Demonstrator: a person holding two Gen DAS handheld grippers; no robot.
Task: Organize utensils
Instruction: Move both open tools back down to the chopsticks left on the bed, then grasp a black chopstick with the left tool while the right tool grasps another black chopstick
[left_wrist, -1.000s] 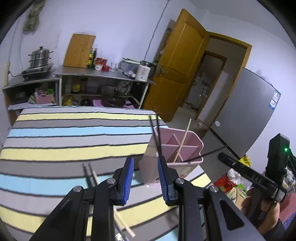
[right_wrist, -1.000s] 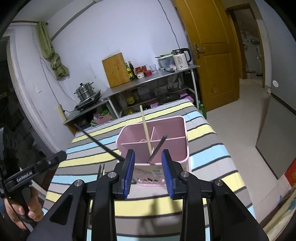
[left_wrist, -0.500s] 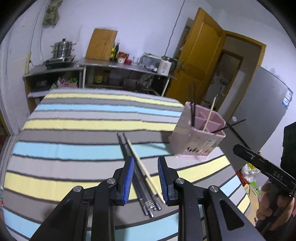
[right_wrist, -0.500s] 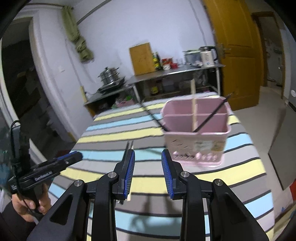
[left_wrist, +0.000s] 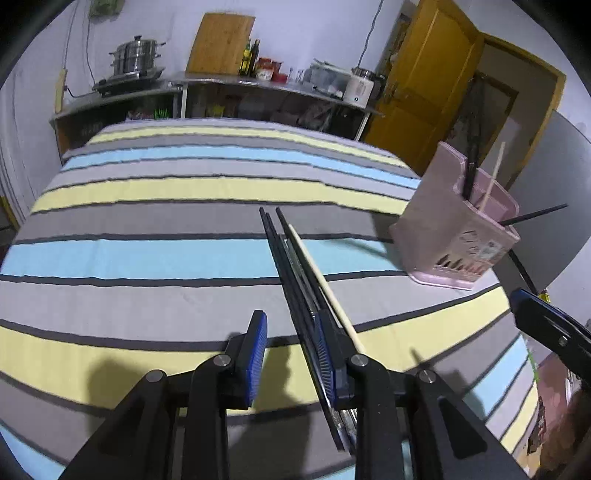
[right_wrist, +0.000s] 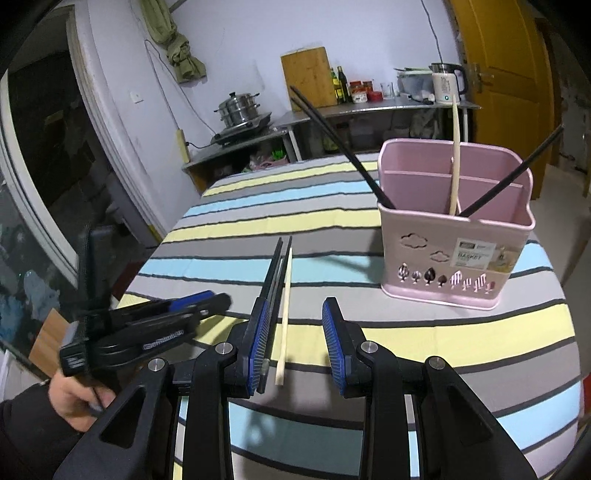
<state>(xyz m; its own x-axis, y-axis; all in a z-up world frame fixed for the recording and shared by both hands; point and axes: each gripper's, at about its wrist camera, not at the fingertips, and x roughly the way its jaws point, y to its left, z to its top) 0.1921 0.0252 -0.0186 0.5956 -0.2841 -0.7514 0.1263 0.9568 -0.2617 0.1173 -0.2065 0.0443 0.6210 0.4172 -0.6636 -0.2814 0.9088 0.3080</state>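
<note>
A pink utensil basket (right_wrist: 456, 236) stands on the striped table and holds a pale wooden chopstick (right_wrist: 455, 155) and two black chopsticks (right_wrist: 343, 147); it also shows in the left wrist view (left_wrist: 454, 236). A bundle of black chopsticks (left_wrist: 291, 266) and a pale chopstick (left_wrist: 325, 288) lie on the cloth; they also show in the right wrist view, black (right_wrist: 275, 269) and pale (right_wrist: 285, 306). My left gripper (left_wrist: 290, 354) is open and empty, low over the near end of the bundle. My right gripper (right_wrist: 295, 343) is open and empty over the same bundle.
The striped tablecloth (left_wrist: 155, 258) covers the table. Steel shelves with a steamer pot (left_wrist: 136, 59), a cutting board (left_wrist: 219, 44) and a kettle (right_wrist: 447, 86) stand along the far wall. A yellow door (left_wrist: 424, 88) stands open at right.
Both grippers have pulled back from the basket and dropped low over the chopsticks lying on the cloth. The black chopsticks the left gripper held now stand in the basket.
</note>
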